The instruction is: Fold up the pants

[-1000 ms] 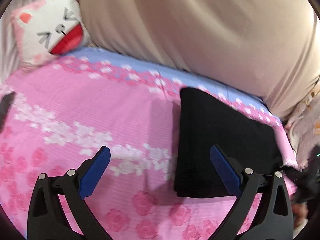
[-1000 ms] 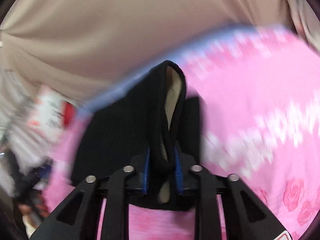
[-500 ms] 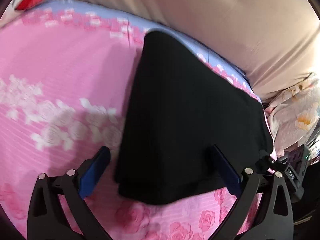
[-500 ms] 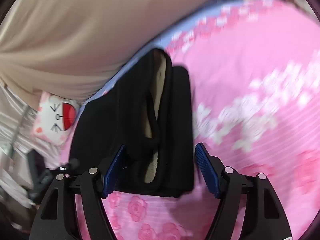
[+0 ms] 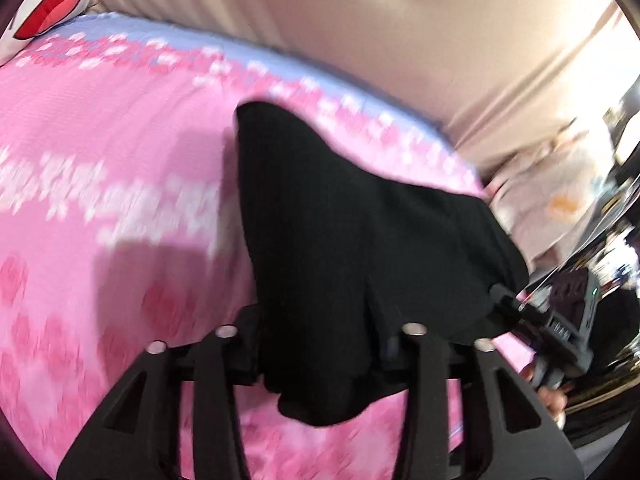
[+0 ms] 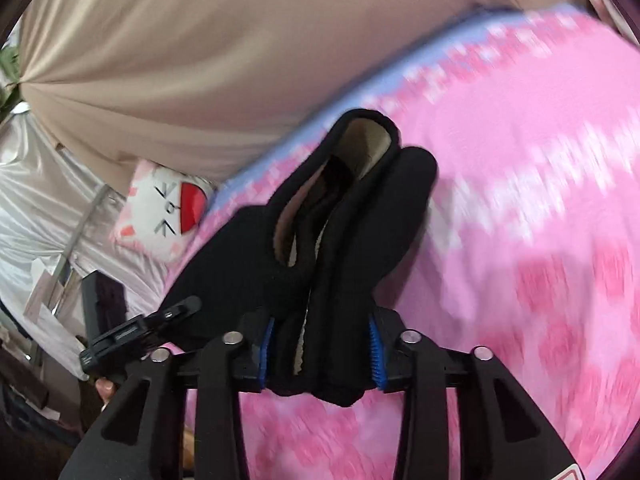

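In the left wrist view, the left tool (image 5: pixel 320 344) is clamped on the near edge of the black, thick knitted pants (image 5: pixel 360 232), already folded into a compact stack; the fingers are hidden under the cloth and only the black arms show. The bundle lies partly on the pink rose-patterned bed sheet (image 5: pixel 100 152), its long axis running from the tool away toward the beige curtain (image 5: pixel 360 20) at the far side of the bed, the far corner pointing up and slightly left. A white cat-face cushion with a red mouth (image 5: pixel 48 8) sits at the far left corner. In the right wrist view, the right tool (image 6: pixel 320 354) is closed on the other near end of the stack, blue pads (image 6: pixel 375 354) pressing several layers edge-on; a pale lining shows inside the open fold, and the layers point away from the tool toward the curtain. The left tool's tip appears at the left edge of this view, beside the bundle. The step in hand looks like carrying or making the last fold of the stack with both tools. The next move likely calls for lifting both ends level and together, so the layers do not slip apart, then laying the bundle flat on the sheet before letting go.
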A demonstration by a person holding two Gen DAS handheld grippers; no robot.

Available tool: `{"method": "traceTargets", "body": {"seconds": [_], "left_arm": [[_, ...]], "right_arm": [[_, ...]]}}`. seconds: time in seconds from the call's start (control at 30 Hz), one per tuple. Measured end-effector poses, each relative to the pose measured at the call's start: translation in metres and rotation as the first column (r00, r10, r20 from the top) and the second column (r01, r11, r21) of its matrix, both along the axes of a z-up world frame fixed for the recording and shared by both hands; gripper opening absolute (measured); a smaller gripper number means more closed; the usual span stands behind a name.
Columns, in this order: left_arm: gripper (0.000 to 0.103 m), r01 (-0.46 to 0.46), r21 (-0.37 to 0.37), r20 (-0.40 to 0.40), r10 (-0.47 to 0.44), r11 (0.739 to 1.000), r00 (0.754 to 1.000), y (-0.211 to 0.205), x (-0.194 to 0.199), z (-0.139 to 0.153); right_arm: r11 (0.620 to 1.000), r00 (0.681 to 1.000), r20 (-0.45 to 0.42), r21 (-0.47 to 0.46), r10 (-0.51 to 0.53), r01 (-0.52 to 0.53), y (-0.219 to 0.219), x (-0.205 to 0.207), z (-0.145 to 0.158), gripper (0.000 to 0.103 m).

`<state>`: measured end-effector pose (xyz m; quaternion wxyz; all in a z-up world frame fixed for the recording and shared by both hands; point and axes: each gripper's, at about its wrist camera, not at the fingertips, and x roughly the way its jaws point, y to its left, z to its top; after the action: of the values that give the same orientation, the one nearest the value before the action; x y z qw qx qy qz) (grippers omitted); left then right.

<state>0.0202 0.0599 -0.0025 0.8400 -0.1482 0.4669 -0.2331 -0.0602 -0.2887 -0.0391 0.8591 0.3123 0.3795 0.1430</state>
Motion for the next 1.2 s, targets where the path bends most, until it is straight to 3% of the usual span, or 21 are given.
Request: {"method": "traceTargets", "body": {"seconds": [0.07, 0.1, 0.13, 0.17, 0.23, 0.3, 0.33, 0.37, 0.4, 0.5, 0.6, 0.63, 0.7, 0.87, 1.1, 1.2], "left_arm": [[0.057, -0.043, 0.074, -0.005, 0.044, 0.996, 0.999, 0.002, -0.01, -0.02], [0.057, -0.055, 0.067, -0.01, 0.055, 0.996, 0.998, 0.004, -0.012, -0.022], [0.057, -0.078, 0.042, -0.005, 0.078, 0.996, 0.997, 0.01, -0.018, -0.017], [0.056, -0.099, 0.039, 0.018, 0.099, 0.994, 0.995, 0.015, -0.023, -0.009], [0.056, -0.15, 0.082, 0.144, 0.138, 0.985, 0.98, 0.018, -0.033, 0.023], [0.065, -0.187, 0.125, 0.264, 0.149, 0.974, 0.953, 0.012, -0.035, 0.05], [0.081, -0.197, 0.143, 0.305, 0.147, 0.97, 0.941, 0.004, -0.029, 0.061], [0.089, -0.202, 0.147, 0.313, 0.149, 0.968, 0.938, -0.003, -0.022, 0.065], [0.089, -0.188, 0.14, 0.315, 0.137, 0.972, 0.939, -0.013, -0.014, 0.066], [0.088, -0.162, 0.208, 0.274, 0.102, 0.965, 0.956, -0.046, 0.023, 0.044], [0.086, -0.177, 0.298, 0.219, 0.113, 0.938, 0.969, -0.059, 0.049, 0.009], [0.087, -0.182, 0.312, 0.2, 0.123, 0.932, 0.972, -0.058, 0.054, -0.002], [0.088, -0.181, 0.303, 0.163, 0.136, 0.936, 0.977, -0.052, 0.056, -0.015], [0.093, -0.18, 0.258, 0.141, 0.147, 0.949, 0.979, -0.033, 0.053, -0.016], [0.097, -0.134, 0.241, 0.226, 0.079, 0.961, 0.971, -0.021, -0.008, 0.014], [0.097, -0.095, 0.265, 0.218, 0.036, 0.96, 0.975, -0.037, -0.029, 0.01]], "right_arm": [[0.995, 0.995, -0.072, -0.077, -0.069, 0.063, -0.006, -0.003, -0.022, 0.053], [0.994, 0.993, -0.069, -0.051, -0.097, 0.093, -0.012, -0.01, -0.027, 0.052], [0.991, 0.991, -0.039, -0.013, -0.131, 0.131, -0.018, -0.019, -0.021, 0.05], [0.986, 0.987, 0.002, -0.041, -0.16, 0.16, -0.019, -0.027, -0.009, 0.045], [0.951, 0.971, 0.128, -0.211, -0.202, 0.225, -0.009, -0.041, 0.033, 0.03], [0.931, 0.964, 0.218, -0.295, -0.153, 0.214, 0.01, -0.038, 0.069, 0.016], [0.936, 0.966, 0.232, -0.303, -0.113, 0.182, 0.02, -0.032, 0.078, 0.011], [0.939, 0.968, 0.239, -0.309, -0.075, 0.15, 0.029, -0.022, 0.084, 0.01], [0.94, 0.968, 0.246, -0.321, -0.039, 0.12, 0.04, -0.011, 0.087, 0.01], [0.918, 0.982, 0.189, -0.393, 0.022, 0.055, 0.067, 0.041, 0.068, 0.009], [0.895, 0.997, 0.064, -0.441, -0.049, 0.072, 0.051, 0.084, 0.023, 0.0], [0.909, 0.996, 0.036, -0.408, -0.079, 0.087, 0.037, 0.091, 0.005, 0.0], [0.953, 0.995, 0.03, -0.288, -0.091, 0.095, 0.027, 0.089, 0.006, 0.0], [0.937, 0.983, 0.134, -0.311, -0.123, 0.16, 0.019, 0.036, 0.04, 0.008], [0.945, 0.993, 0.065, -0.307, -0.101, 0.116, 0.005, -0.044, 0.012, 0.013], [0.953, 0.996, 0.07, -0.295, -0.053, 0.072, 0.019, -0.055, 0.004, 0.014]]}}
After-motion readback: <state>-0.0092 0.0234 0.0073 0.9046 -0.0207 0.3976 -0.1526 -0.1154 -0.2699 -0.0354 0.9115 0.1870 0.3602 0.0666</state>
